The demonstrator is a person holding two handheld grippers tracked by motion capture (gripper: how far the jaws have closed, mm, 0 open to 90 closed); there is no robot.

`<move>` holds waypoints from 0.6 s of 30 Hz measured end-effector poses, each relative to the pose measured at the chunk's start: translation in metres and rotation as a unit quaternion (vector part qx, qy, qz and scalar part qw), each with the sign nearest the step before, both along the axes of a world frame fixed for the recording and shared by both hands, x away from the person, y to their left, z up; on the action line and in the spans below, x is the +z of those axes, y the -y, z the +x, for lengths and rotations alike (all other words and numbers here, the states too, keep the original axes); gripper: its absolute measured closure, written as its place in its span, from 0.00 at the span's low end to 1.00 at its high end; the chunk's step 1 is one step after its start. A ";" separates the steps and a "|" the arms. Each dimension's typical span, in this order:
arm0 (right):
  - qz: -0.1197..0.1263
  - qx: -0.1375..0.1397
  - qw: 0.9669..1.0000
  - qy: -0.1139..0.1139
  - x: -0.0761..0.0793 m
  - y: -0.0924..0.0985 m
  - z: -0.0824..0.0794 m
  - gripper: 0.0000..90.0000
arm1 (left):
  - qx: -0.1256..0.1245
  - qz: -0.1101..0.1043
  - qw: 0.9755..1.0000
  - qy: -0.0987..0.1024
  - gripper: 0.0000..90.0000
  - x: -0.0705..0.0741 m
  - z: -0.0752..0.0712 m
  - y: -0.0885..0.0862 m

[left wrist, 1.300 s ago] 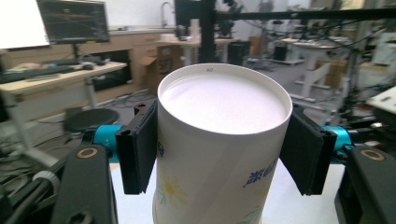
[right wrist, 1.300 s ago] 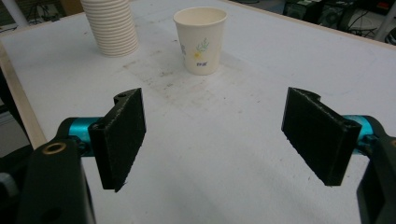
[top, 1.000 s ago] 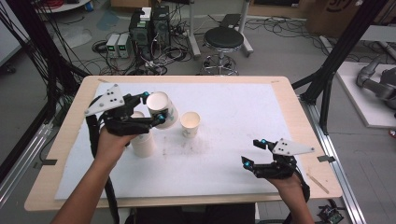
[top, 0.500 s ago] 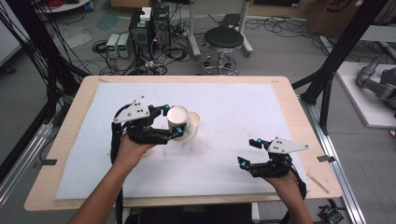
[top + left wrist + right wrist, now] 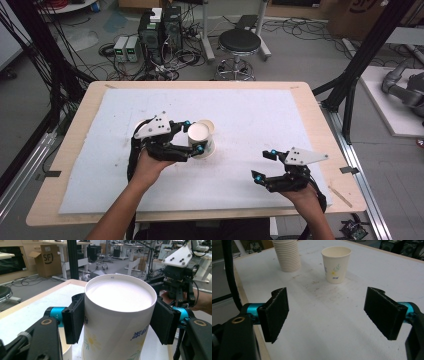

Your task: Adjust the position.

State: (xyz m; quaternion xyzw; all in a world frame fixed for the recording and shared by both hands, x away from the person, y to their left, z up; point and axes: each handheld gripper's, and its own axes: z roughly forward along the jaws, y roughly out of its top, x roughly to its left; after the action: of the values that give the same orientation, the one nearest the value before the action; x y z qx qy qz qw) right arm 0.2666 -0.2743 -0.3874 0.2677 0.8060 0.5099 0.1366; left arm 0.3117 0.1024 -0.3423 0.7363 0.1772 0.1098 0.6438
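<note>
My left gripper [image 5: 195, 136] is shut on a white paper cup [image 5: 201, 133] with a flower print, pads pressed on both its sides. In the left gripper view the held cup [image 5: 120, 315] shows a round white end to the camera, and another cup's rim [image 5: 65, 350] lies just below it at the left. A single upright cup [image 5: 336, 263] and a tall stack of cups [image 5: 287, 255] stand on the mat ahead of my right gripper [image 5: 334, 315]. The right gripper [image 5: 264, 164] rests near the front right of the mat; its jaws have just been opening and hold nothing.
A white foam mat [image 5: 280, 115] covers the wooden table [image 5: 320, 125]. Behind the table stand a black stool [image 5: 240, 42] and computer boxes with cables [image 5: 160, 27] on the floor. Black frame posts [image 5: 350, 85] rise at the right.
The left gripper carried the cup right and down, from over the stack to the single cup. The right hand stayed put while its jaws spread a little wider.
</note>
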 end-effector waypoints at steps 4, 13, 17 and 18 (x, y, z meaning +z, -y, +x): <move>0.003 0.005 1.000 0.000 0.005 -0.001 -0.002 0.22 | -0.007 0.000 1.000 -0.004 0.38 -0.003 -0.001 0.002; 0.000 0.030 1.000 -0.005 0.011 -0.015 -0.002 0.22 | -0.029 0.006 0.999 -0.014 0.38 -0.010 -0.004 0.010; 0.004 0.048 0.999 -0.001 0.012 -0.025 0.001 0.22 | -0.040 0.006 0.999 -0.015 0.38 -0.012 -0.007 0.014; 0.004 0.051 0.999 -0.001 0.013 -0.027 0.001 0.22 | -0.041 0.005 0.999 -0.017 0.38 -0.013 -0.007 0.015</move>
State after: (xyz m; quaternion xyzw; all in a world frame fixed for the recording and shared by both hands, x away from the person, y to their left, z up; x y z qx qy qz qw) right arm 0.2680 -0.2477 -0.3748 0.2275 0.8164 0.5195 0.1084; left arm 0.3042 0.0876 -0.3551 0.7480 0.1571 0.0713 0.6409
